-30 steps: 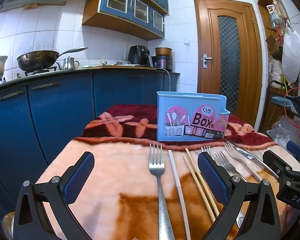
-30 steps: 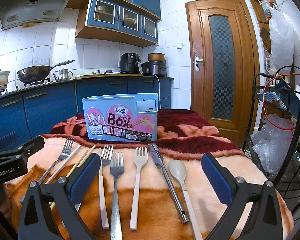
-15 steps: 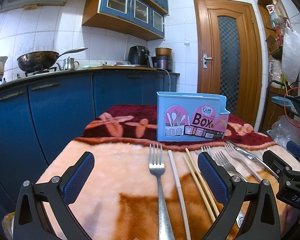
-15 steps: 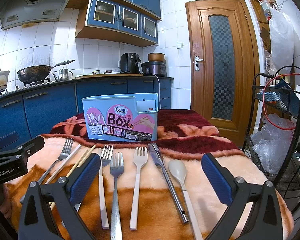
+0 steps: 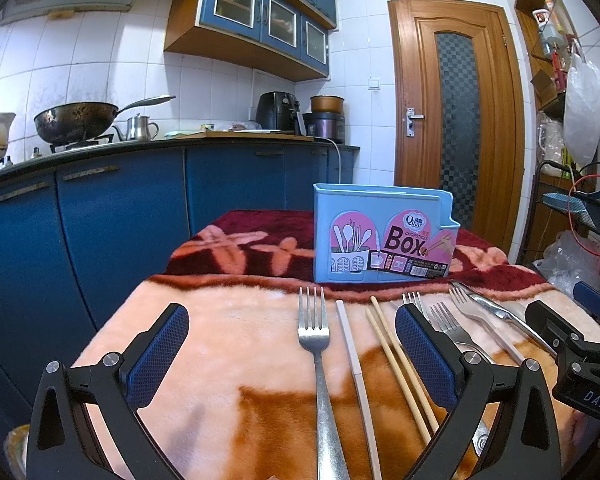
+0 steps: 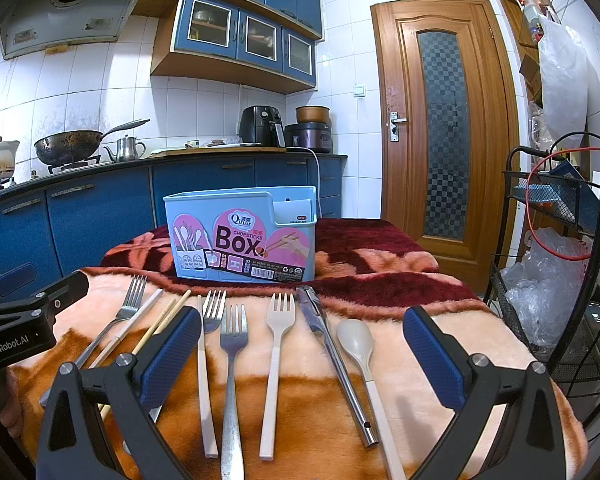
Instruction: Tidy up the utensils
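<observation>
Two grippers hover low over a plush blanket (image 6: 440,320), both with jaws spread wide and holding nothing; the left gripper (image 5: 292,344) straddles a steel fork (image 5: 318,344), a pale stick (image 5: 354,356) and wooden chopsticks (image 5: 400,364), all lying lengthwise, tips pointing away toward the box (image 5: 384,240); bare blanket lies to its left, up to the table edge; the right gripper (image 6: 302,348) spans a second steel fork (image 6: 232,360), a cream fork (image 6: 276,344), a metal tube-handled piece (image 6: 332,348) and a cream spoon (image 6: 360,348), heads toward the box; open blanket lies at its right; the blue plastic box stands upright just beyond the row.
</observation>
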`<action>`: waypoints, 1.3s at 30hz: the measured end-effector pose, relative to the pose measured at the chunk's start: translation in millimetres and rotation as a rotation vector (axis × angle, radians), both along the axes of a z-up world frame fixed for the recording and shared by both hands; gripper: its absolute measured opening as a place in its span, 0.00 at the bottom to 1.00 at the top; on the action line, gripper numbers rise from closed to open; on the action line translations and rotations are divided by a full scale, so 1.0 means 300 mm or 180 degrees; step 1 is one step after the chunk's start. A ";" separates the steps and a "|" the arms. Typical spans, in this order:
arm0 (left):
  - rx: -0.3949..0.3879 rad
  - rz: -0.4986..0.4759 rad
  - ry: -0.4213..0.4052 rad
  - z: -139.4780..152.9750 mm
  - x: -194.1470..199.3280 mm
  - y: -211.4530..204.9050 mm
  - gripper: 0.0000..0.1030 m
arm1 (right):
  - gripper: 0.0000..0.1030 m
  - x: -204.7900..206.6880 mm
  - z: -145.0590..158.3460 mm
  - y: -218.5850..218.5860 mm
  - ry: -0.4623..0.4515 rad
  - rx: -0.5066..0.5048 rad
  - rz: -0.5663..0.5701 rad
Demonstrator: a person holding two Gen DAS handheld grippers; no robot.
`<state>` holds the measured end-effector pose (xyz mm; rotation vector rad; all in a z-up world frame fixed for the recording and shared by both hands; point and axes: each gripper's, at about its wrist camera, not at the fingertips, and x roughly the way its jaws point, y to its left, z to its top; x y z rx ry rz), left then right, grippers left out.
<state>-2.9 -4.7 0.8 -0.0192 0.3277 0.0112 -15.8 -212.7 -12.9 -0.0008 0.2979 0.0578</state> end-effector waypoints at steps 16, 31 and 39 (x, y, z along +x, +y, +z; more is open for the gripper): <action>0.0002 0.0000 -0.0001 -0.001 0.001 0.000 1.00 | 1.00 0.000 -0.001 0.001 0.0001 -0.0001 0.0001; 0.0003 0.0002 0.0002 -0.002 0.002 0.000 1.00 | 1.00 0.002 0.001 0.002 0.0002 0.0003 -0.0015; -0.0001 0.0010 0.0033 0.002 0.004 0.010 1.00 | 1.00 0.004 -0.003 -0.002 0.0035 0.0016 -0.0020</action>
